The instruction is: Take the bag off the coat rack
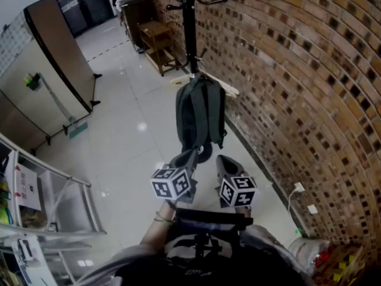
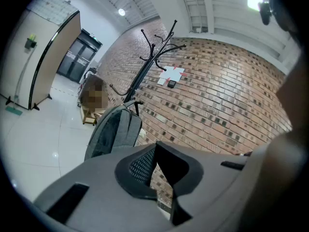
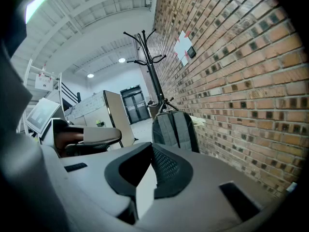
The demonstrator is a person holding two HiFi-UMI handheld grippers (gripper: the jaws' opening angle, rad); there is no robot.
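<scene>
A dark grey backpack [image 1: 200, 113] hangs low on a black coat rack [image 1: 190, 22] that stands against the brick wall. Both grippers sit just in front of and below the bag, touching nothing. My left gripper [image 1: 191, 155] points at the bag's lower edge, its jaws shut and empty. My right gripper [image 1: 221, 159] is beside it, jaws together with nothing between them. In the left gripper view the backpack [image 2: 113, 132] hangs to the left of the closed tips [image 2: 155, 149]. The right gripper view shows the backpack [image 3: 175, 129] just beyond the tips [image 3: 152, 149].
The brick wall [image 1: 297, 88] runs along the right, with a socket and cable [image 1: 297, 189] low down. A wooden chair [image 1: 158, 40] stands behind the rack, a tall partition board [image 1: 59, 52] is at the left, and a metal shelf frame [image 1: 53, 207] is close at the lower left.
</scene>
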